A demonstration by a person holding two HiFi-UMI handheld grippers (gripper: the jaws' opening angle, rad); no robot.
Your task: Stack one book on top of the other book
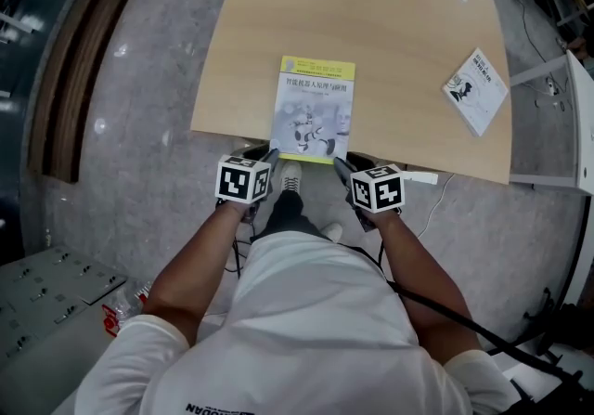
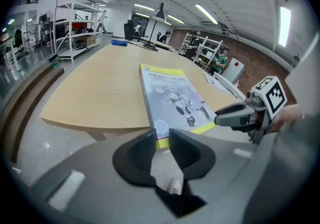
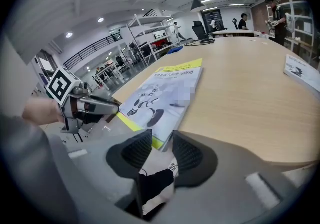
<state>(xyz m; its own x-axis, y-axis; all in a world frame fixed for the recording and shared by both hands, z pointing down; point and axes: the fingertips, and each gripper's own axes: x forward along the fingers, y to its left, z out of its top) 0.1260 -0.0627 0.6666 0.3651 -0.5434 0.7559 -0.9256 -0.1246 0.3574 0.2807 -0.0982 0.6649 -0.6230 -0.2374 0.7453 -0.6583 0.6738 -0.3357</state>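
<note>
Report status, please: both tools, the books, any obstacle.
Left tool shut on near-left corner of yellow-edged book. Right tool shut on its near-right corner. Second book lies apart, at table right. Path between looks clear.

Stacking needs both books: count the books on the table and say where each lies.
2. The yellow-trimmed book lies at the near edge of the table; the white book lies near its right edge. None seems hidden.
</note>
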